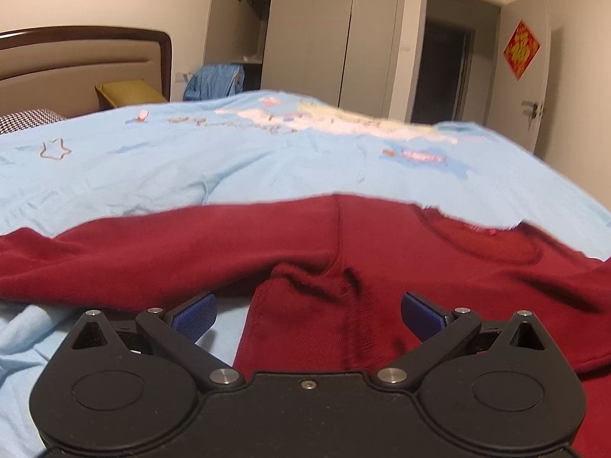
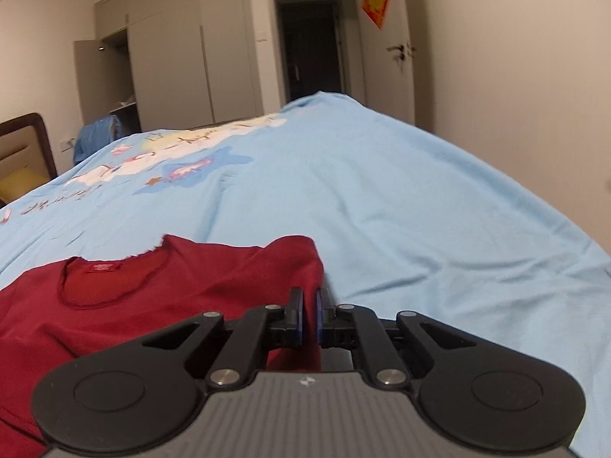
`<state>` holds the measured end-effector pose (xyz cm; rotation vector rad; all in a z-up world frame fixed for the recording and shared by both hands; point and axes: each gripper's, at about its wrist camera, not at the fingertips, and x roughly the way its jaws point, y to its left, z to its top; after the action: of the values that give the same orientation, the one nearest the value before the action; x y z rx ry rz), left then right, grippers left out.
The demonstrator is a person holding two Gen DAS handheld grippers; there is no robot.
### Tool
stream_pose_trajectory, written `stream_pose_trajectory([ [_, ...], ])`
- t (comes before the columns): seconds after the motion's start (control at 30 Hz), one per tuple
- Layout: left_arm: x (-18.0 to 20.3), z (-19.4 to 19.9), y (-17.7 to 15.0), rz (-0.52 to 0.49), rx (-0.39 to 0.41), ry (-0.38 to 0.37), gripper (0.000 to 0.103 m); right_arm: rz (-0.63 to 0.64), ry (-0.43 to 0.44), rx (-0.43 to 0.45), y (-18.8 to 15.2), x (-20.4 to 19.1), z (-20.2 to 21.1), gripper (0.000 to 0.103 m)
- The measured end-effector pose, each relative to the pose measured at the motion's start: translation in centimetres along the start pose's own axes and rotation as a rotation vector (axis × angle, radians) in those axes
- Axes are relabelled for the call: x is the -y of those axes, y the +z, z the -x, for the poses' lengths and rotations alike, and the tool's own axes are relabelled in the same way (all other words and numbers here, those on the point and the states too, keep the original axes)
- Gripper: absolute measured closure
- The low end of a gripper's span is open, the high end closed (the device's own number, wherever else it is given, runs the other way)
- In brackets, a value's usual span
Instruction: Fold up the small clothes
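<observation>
Left wrist view, nearest: the left gripper (image 1: 308, 315) hangs low over the bed with its 2 blue pads (image 1: 196, 313) spread wide and nothing between them; the wide spread reads as readiness to take the puckered fabric at the armpit seam, which lies directly ahead of the gap.

Right wrist view, nearest: the right gripper (image 2: 310, 315) has its 2 jaws pressed nearly together, pinching the edge of the dark red top (image 2: 183, 297) near its shoulder; a thin strip of red cloth shows in the narrow slot between the pads; the hold presumably pins that side, or prepares to carry it across, while the other tool takes its grip.

Middle ground: the dark red top lies spread on the light blue bedsheet (image 2: 420, 210), toward the near edge of the bed; its neckline (image 2: 110, 286) with a small label faces up, and 1 long sleeve (image 1: 114, 255) runs out flat toward the headboard end; the flat layout suits a fold from the sides inward; no fold appears made yet.

Far ground: the printed cartoon panel (image 1: 336, 122) covers the middle of the bed; beyond the far edge stand the wardrobe (image 1: 313, 30), 1 door ajar, and the open doorway (image 2: 309, 42).
</observation>
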<state>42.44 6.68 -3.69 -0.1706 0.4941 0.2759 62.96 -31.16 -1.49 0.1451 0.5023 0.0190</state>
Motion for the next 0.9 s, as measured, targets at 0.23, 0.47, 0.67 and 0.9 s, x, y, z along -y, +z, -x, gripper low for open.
stream_pose_trajectory([
  [0.23, 0.1, -1.6, -1.0, -0.034, -0.084, 0.024, 0.000, 0.064, 0.034, 0.019, -1.7, 1.2, 2.6, 0.067],
  [0.47, 0.1, -1.7, -1.6, -0.031, -0.072, 0.022, 0.000, 0.360, -0.053, 0.024, -4.2, 1.5, 7.2, 0.060],
  [0.67, 0.1, -1.6, -1.8, -0.035, -0.063, 0.026, 0.000, 0.582, -0.060, 0.018, -6.4, -1.0, 7.4, 0.060],
  [0.9, 0.1, -1.6, -1.9, -0.035, -0.060, 0.027, 0.000, 0.614, -0.039, 0.039, -6.8, -3.4, 5.7, 0.094],
])
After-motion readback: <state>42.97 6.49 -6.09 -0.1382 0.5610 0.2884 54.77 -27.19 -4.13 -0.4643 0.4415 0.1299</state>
